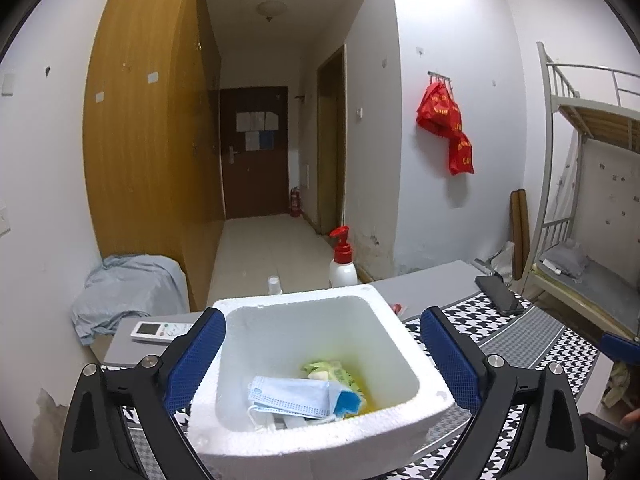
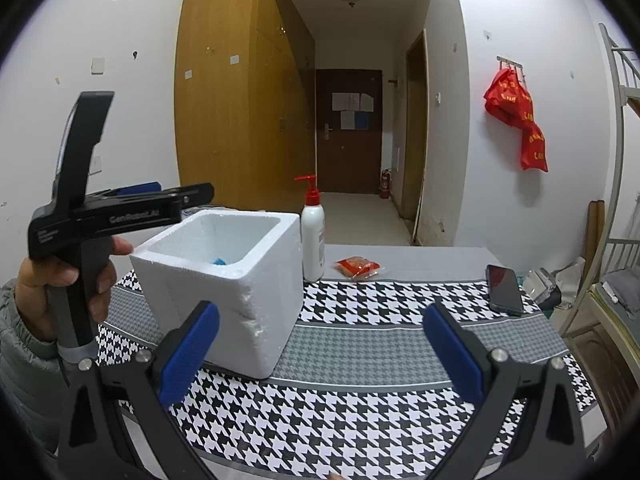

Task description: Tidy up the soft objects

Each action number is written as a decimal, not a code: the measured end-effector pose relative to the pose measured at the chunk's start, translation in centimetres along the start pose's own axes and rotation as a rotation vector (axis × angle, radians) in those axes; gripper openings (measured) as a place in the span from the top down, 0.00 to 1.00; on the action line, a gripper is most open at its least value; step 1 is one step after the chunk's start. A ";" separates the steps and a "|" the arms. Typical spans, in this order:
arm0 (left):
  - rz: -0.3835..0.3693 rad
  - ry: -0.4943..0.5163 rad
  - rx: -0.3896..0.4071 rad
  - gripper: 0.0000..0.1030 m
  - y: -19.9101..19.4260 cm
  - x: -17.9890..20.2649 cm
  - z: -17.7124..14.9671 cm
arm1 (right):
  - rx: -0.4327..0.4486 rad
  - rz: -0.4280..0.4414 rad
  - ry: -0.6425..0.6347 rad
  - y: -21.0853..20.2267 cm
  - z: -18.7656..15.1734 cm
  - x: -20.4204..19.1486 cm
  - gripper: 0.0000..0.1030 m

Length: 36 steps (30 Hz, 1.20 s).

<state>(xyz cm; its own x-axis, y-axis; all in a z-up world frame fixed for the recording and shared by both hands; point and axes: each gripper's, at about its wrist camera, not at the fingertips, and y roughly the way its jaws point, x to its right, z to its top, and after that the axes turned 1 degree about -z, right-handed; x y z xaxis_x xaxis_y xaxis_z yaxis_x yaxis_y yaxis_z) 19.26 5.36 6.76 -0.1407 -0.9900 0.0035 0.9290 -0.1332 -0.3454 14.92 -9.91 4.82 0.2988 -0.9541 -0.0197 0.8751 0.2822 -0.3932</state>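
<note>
A white foam box [image 1: 400, 344] [image 2: 224, 292] stands on the houndstooth tablecloth [image 2: 360, 400]. Inside it lie a light blue face mask [image 1: 292, 396], a blue sponge-like piece [image 1: 348, 400] [image 2: 219, 261] and a green and yellow soft item [image 1: 332, 372]. My left gripper [image 1: 320, 316] [image 2: 188, 196] hovers over the box's near rim, held by a hand [image 2: 60, 280]. Its jaws are open, one blue pad on each side of the box, with nothing between them. My right gripper [image 2: 320, 312] is open and empty above the cloth, to the right of the box.
Behind the box stand a red-topped pump bottle [image 1: 343, 264] [image 2: 313, 236] and a small clear cup [image 1: 275, 285]. A red packet [image 2: 357, 267] and a dark phone [image 2: 505, 288] [image 1: 500, 294] lie at the right. A white remote [image 1: 160, 330] lies left; a bunk bed [image 1: 580, 240] stands at the far right.
</note>
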 end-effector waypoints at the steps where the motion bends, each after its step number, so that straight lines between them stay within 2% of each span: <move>1: 0.001 0.002 0.005 0.04 -0.3 0.1 0.0 | 0.003 0.002 -0.001 -0.1 0.1 -0.1 0.00; 15: 0.052 0.004 0.106 0.01 -7.4 0.7 -0.2 | 0.072 0.039 -0.024 -2.7 1.0 -1.1 0.00; 28: 0.103 -0.048 0.188 0.01 -13.3 2.2 -2.3 | 0.123 0.084 -0.056 -6.3 0.6 -1.7 0.00; 36: 0.104 -0.073 0.204 0.01 -14.2 3.2 -4.0 | 0.150 0.099 -0.050 -8.1 -0.3 -1.2 0.00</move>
<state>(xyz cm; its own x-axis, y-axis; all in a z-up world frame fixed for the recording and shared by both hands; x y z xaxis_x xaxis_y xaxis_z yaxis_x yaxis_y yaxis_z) 4.25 4.29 7.98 -0.0228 -0.9986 0.0480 0.9882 -0.0298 -0.1502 7.41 -11.09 7.73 0.4013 -0.9159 -0.0046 0.8865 0.3896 -0.2498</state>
